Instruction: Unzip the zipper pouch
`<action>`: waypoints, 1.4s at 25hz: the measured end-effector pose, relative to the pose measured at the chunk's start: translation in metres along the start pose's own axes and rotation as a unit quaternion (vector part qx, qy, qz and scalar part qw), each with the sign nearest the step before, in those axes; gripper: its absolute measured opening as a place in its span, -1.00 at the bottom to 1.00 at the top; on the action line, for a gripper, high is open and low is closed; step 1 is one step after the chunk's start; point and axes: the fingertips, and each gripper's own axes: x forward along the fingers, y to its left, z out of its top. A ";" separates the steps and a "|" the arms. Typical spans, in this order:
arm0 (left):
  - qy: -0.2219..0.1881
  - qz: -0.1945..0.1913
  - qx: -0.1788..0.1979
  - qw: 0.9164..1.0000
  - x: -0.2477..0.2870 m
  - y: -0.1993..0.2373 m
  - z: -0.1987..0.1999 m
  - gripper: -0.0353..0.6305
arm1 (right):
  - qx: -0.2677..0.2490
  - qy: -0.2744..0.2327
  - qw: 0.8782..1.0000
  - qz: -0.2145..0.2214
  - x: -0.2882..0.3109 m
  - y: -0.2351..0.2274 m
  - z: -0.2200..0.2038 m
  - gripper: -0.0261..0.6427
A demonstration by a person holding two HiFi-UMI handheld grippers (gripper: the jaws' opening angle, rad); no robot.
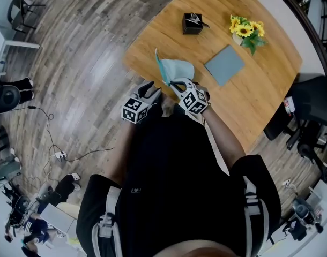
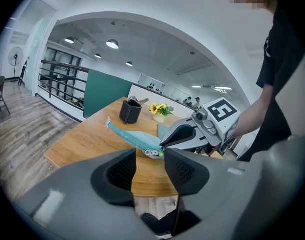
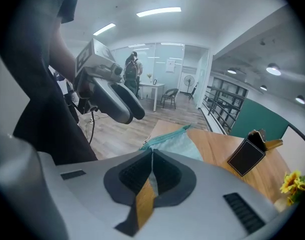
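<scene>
We're looking down on a wooden worktop (image 1: 260,95) in the upper right of the head view. A black pen holder (image 1: 192,23) stands near the far edge, with yellow flowers (image 1: 247,30) to its right and a grey-blue pad (image 1: 224,65) lying flat to their lower left. All three are well apart from the action, and nothing sits between the grippers and the zipper pouch (image 1: 177,68). A dark office chair (image 1: 313,106) is parked at the right edge, and cables (image 1: 51,138) trail over the plank floor (image 1: 88,63) at left. Both hands are tucked in close to the person's body at the worktop's near corner, with the grippers side by side and angled down toward the pouch. The right gripper (image 1: 177,84) has its jaws pressed together on the pouch's near end; the right gripper view shows pale teal fabric pinched in the seam between the pads. The left gripper (image 1: 150,90) sits just left of it, jaws wide apart and nothing between the pads. In the left gripper view the zipper pull (image 2: 152,153) shows just beyond that gap, right at the tip of the right gripper. The pouch's long axis, zip edge on top, runs from the clamped end toward the upper left of the frame. It ends in a pointed corner raised over the worktop.
</scene>
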 end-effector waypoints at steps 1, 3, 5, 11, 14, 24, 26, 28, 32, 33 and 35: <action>0.001 0.001 0.003 1.000 0.000 -0.004 0.000 -0.40 | 0.000 -0.004 1.000 0.001 -0.004 0.001 0.000 -0.89; 0.002 0.002 0.008 1.000 0.000 -0.012 0.001 -0.40 | -0.002 -0.013 1.000 0.003 -0.011 0.005 0.001 -0.89; 0.003 0.004 0.012 1.000 0.001 -0.018 0.000 -0.40 | -0.006 -0.020 1.000 0.004 -0.018 0.007 0.001 -0.89; 0.002 0.017 0.021 1.000 0.006 -0.038 0.000 -0.40 | -0.010 -0.045 0.999 0.009 -0.041 0.016 0.002 -0.89; -0.005 0.023 0.021 0.999 0.008 -0.047 0.003 -0.40 | -0.011 -0.056 0.998 0.016 -0.053 0.020 0.001 -0.89; 0.002 -0.029 0.009 1.000 0.007 -0.082 -0.006 -0.40 | -0.042 -0.069 0.995 0.061 -0.079 0.046 -0.008 -0.89; 0.007 -0.031 0.011 0.999 0.008 -0.089 -0.010 -0.40 | -0.045 -0.073 0.994 0.064 -0.082 0.049 -0.009 -0.89; 0.008 -0.033 0.007 0.999 0.008 -0.095 -0.013 -0.40 | -0.048 -0.079 0.993 0.068 -0.086 0.054 -0.009 -0.89; 0.015 -0.041 0.009 0.999 0.013 -0.108 -0.018 -0.40 | -0.049 -0.088 0.992 0.072 -0.092 0.060 -0.012 -0.89; 0.016 -0.042 0.011 0.999 0.014 -0.111 -0.019 -0.40 | -0.050 -0.089 0.992 0.072 -0.094 0.061 -0.013 -0.89; 0.017 -0.047 0.013 0.999 0.015 -0.118 -0.019 -0.40 | -0.049 -0.091 0.992 0.072 -0.097 0.063 -0.015 -0.89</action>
